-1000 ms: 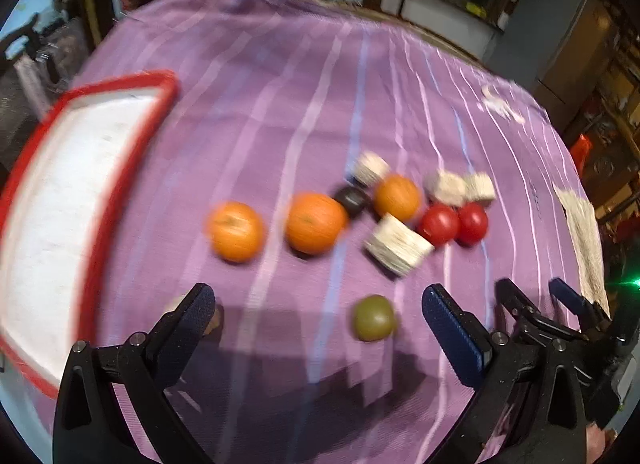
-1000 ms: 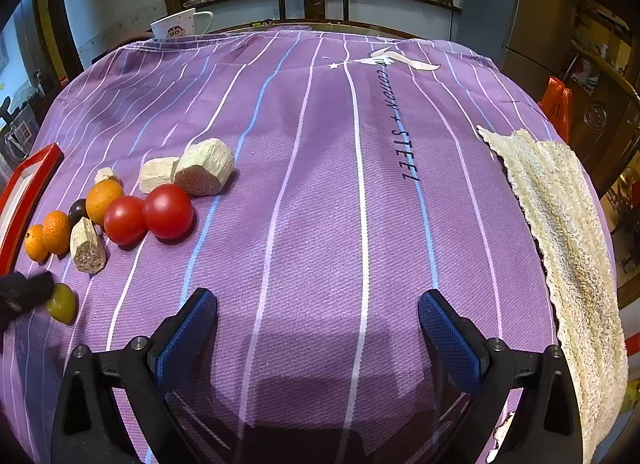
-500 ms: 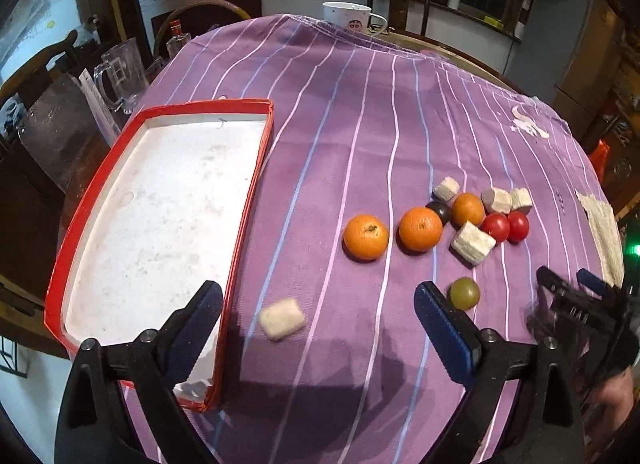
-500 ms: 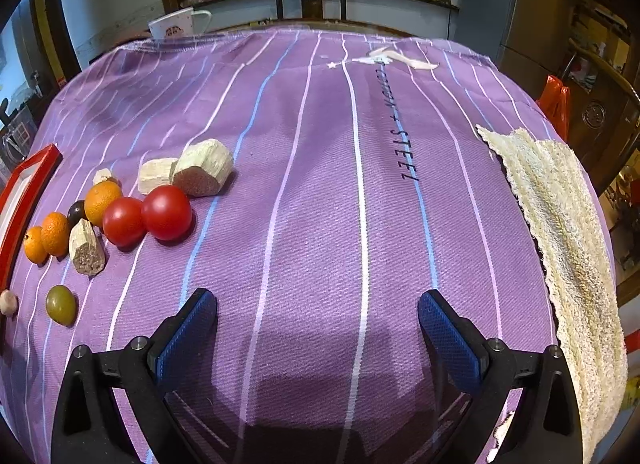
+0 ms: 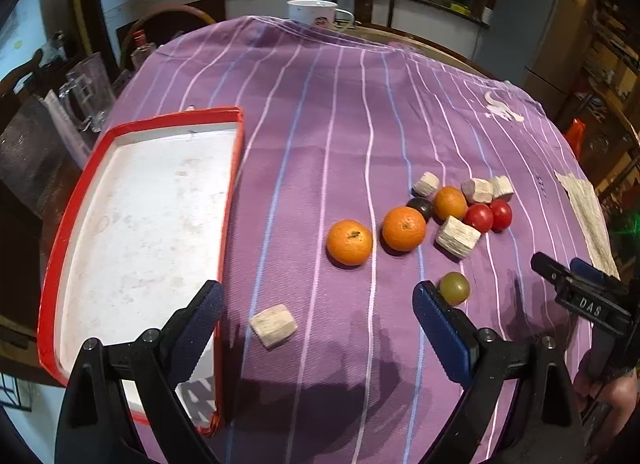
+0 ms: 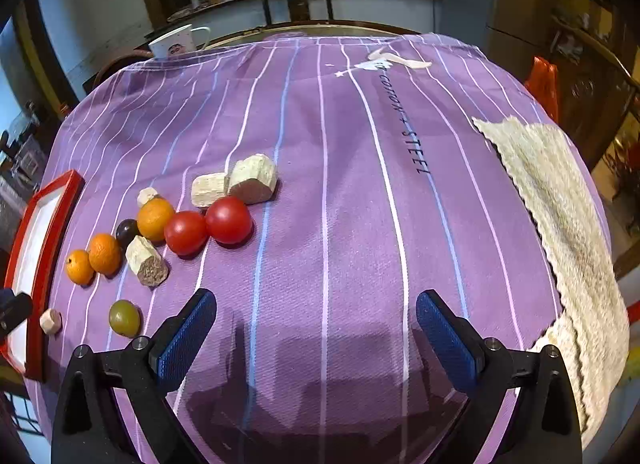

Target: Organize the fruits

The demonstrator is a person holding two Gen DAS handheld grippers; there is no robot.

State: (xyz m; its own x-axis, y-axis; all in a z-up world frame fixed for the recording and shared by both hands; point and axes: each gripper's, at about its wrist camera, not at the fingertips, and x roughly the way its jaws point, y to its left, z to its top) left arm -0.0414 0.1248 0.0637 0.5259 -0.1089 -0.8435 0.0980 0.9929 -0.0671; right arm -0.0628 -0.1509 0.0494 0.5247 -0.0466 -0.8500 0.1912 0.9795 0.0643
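Observation:
A red-rimmed white tray [image 5: 236,168] lies at the left of the purple striped cloth; it also shows in the right wrist view [image 6: 56,216]. Two oranges [image 5: 349,242] [image 5: 403,228], a third orange [image 5: 450,203], two red tomatoes [image 5: 479,217] [image 6: 228,220], a dark plum [image 5: 422,206], a green fruit [image 5: 455,288] [image 6: 125,318] and several pale chunks [image 5: 457,237] lie in a cluster. One pale chunk [image 5: 273,325] lies between my left gripper's fingers. My left gripper [image 5: 316,320] is open and empty above the cloth. My right gripper [image 6: 316,328] is open and empty, right of the fruit.
A white mug [image 5: 316,14] stands at the table's far edge. A beige knitted cloth [image 6: 560,216] lies on the right side. A glass mug [image 5: 86,92] and bottle stand off the table to the left. Chairs and a counter are behind.
My left gripper has pulled back and swung left, so the whole tray and a pale chunk near it came into view. My right gripper has barely moved.

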